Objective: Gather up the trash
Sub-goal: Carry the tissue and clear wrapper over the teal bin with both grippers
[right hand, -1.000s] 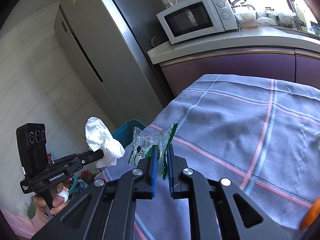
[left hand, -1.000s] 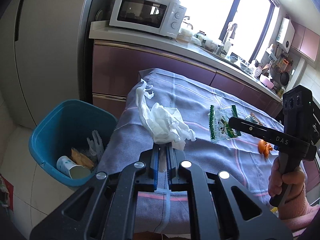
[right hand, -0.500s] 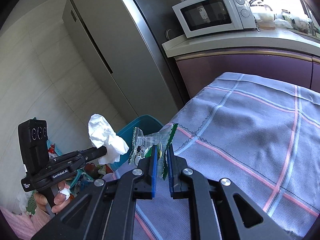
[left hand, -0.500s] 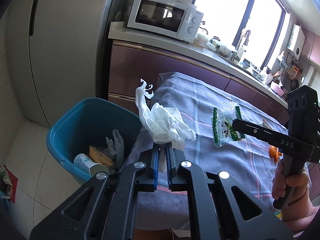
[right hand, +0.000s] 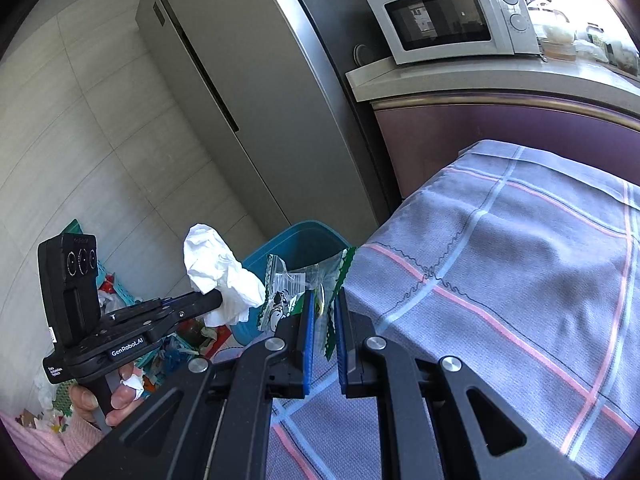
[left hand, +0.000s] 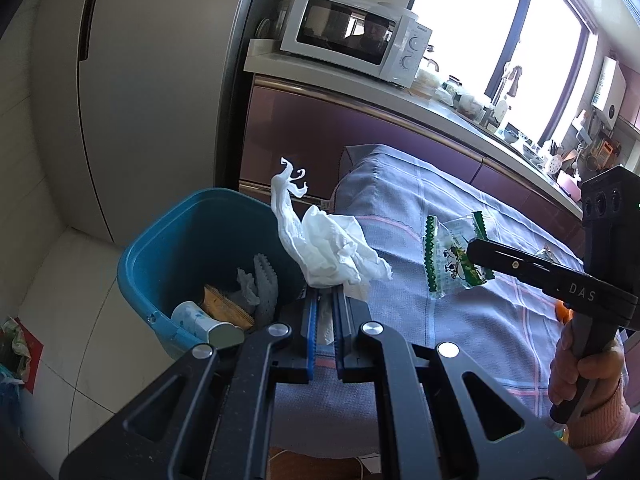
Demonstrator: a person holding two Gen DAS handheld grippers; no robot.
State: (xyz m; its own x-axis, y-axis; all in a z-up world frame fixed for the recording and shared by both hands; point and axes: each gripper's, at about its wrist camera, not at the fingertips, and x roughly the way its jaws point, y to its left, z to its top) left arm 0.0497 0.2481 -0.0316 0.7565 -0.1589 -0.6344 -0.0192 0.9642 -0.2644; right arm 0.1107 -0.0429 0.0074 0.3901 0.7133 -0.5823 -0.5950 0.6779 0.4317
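Observation:
My left gripper [left hand: 325,294] is shut on a crumpled white tissue [left hand: 328,248] and holds it in the air beside the rim of the blue trash bin [left hand: 168,240]. The tissue also shows in the right wrist view [right hand: 218,276]. My right gripper [right hand: 322,300] is shut on a clear snack wrapper with green edges [right hand: 288,296], above the table's left edge. The wrapper also shows in the left wrist view [left hand: 450,258]. The bin [right hand: 296,240] holds a paper cup [left hand: 200,320] and several wrappers.
The table wears a lilac checked cloth [right hand: 500,260]. An orange scrap [left hand: 563,312] lies on it behind the right gripper. A fridge [right hand: 248,100] and a counter with a microwave [left hand: 356,32] stand behind. Loose litter [right hand: 120,300] lies on the floor at left.
Both grippers have moved left toward the blue bin, each still holding its piece of trash. The bin now lies closer to the tissue.

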